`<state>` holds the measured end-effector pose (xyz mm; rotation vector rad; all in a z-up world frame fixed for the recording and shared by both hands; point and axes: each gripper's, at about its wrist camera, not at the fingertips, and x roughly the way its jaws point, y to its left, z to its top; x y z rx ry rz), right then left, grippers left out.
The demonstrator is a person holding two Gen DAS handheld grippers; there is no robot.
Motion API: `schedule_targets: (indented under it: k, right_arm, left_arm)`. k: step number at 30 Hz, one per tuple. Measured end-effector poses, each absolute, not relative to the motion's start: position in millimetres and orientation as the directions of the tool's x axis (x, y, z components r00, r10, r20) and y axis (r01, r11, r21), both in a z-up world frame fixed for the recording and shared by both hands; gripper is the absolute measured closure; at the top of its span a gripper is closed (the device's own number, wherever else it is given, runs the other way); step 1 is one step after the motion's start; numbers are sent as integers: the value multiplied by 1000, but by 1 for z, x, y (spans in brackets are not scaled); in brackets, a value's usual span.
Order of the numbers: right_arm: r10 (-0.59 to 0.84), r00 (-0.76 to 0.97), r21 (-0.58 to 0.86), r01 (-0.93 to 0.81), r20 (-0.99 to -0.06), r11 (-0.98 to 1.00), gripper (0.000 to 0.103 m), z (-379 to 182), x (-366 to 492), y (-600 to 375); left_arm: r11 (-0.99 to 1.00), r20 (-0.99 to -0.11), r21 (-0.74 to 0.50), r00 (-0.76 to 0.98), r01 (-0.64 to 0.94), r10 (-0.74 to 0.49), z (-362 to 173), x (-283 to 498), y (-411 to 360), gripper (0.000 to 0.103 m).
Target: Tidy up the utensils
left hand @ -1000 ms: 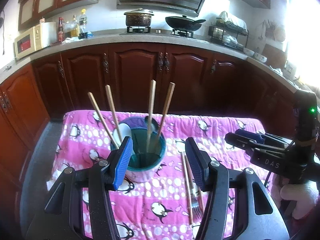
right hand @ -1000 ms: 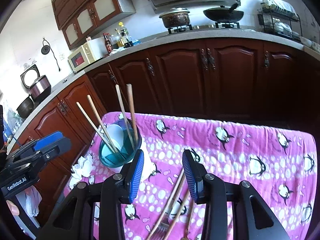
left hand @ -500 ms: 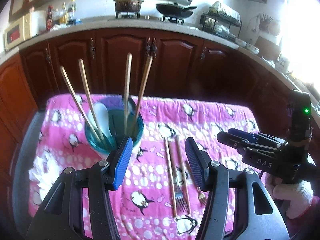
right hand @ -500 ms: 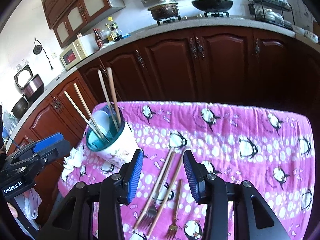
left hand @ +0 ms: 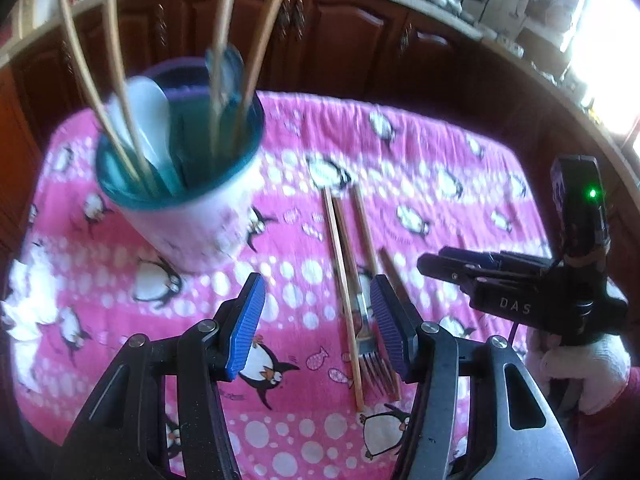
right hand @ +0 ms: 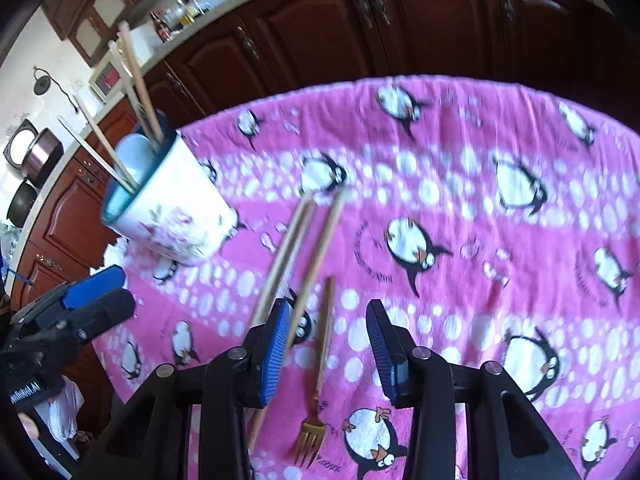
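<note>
A white cup with a teal inside (left hand: 188, 208) stands on the pink penguin cloth (left hand: 440, 216) and holds several wooden chopsticks and a white spoon (left hand: 148, 116); it also shows in the right wrist view (right hand: 176, 216). Loose chopsticks (left hand: 344, 280) and a silver fork (left hand: 370, 344) lie right of the cup. A gold fork (right hand: 320, 376) lies under my right gripper (right hand: 326, 354), which is open and empty. My left gripper (left hand: 316, 324) is open and empty, low over the cloth, just left of the loose utensils. The right gripper shows in the left wrist view (left hand: 436, 264).
Crumpled white tissue (left hand: 28, 304) lies at the cloth's left edge. Dark wooden cabinets (right hand: 400, 20) run behind the table. The left gripper shows at the left of the right wrist view (right hand: 80, 300).
Both grippers have come down and forward, close over the cloth and the loose utensils. The cup now looms large at the left. Both stay open.
</note>
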<state>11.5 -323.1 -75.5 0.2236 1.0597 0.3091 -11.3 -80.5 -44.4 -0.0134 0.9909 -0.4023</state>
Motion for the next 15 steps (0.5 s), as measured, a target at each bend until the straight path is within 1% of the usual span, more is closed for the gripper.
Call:
schedule_targets:
  k: [4, 6, 13, 15]
  right_arm:
    - [352, 411, 318, -151, -841, 936, 73, -90, 16, -320]
    - [352, 397, 316, -157, -847, 936, 75, -95, 18, -318]
    - [341, 370, 293, -181, -864, 939, 81, -109, 20, -308]
    - [326, 372, 271, -192, -869, 943, 84, -109, 20, -305]
  left_arm:
    - [918, -834, -202, 432, 341, -343, -67, -4, -91, 51]
    - [919, -848, -201, 410, 339, -337, -77, 2, -97, 56]
    - [918, -885, -176, 352, 355, -306, -106, 14, -113, 66]
    - [920, -894, -168, 338, 355, -293, -113, 17, -116, 71]
